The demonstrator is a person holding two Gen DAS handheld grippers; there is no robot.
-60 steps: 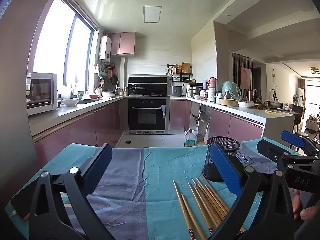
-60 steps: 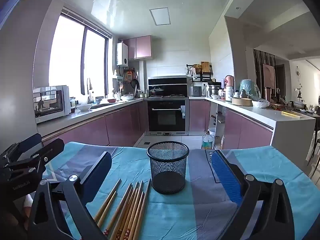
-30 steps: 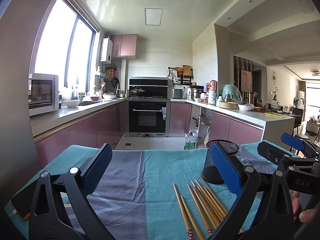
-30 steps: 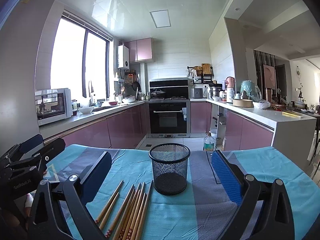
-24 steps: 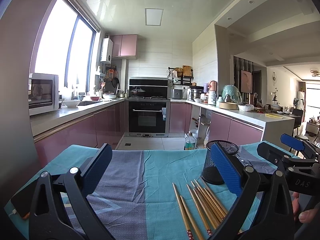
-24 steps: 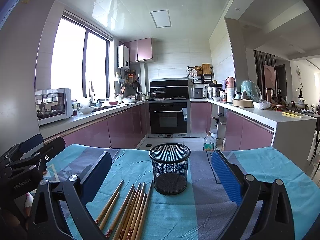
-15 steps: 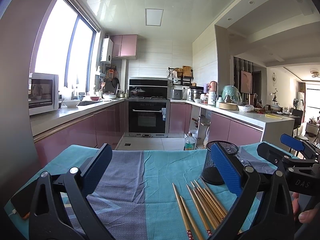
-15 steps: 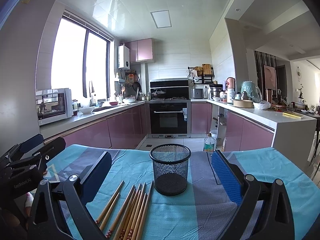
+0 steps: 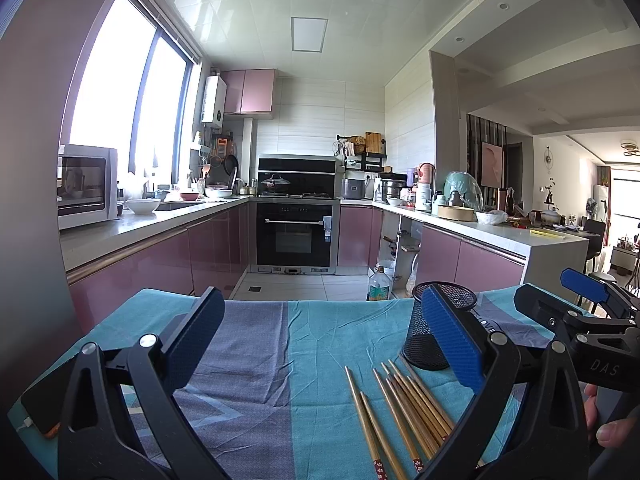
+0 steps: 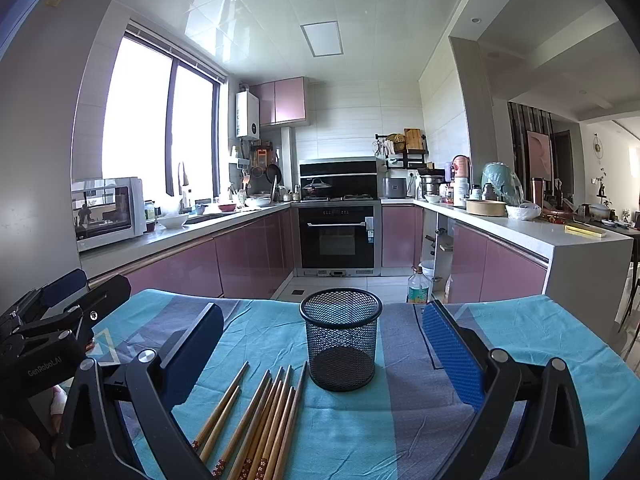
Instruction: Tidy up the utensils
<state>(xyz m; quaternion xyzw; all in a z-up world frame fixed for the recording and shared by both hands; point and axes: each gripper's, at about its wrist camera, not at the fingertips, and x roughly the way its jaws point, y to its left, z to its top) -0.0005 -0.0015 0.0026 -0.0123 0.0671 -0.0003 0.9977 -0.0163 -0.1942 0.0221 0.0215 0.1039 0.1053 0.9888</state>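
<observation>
almost nothing moved, both hand-held grippers waiting over the chopsticks

compared with two seconds ago, only a very small lift of both views; chopsticks point(image 10: 256, 420) and mesh cup point(image 10: 340, 338) lying in the same places on the table point(image 10: 540, 332).

left hand-held gripper point(image 9: 320, 344) hovering above the blue-grey cloth, jaws spread wide, nothing between the pads. right hand-held gripper point(image 10: 324, 352) also wide open and empty, pointed straight at the mesh cup, with the chopsticks just below and a little left of its centre. probably held so on purpose: cup framed between the two fingers as the goal, sticks within easy reach under the left finger.

chopsticks lying flat in a loose fan, about nine of them, decorated ends toward the person, plain tips toward the cup, nearest tips just beside its base but not touching as far as can be seen. cup standing upright and empty, mouth open upward, ready to receive them.

task judged as not yet started: no stick in the cup, none gripped. next step likely a descent onto one stick or a pair; thin round sticks lying close together, so risk of rolling or of taking the wrong number.
</observation>
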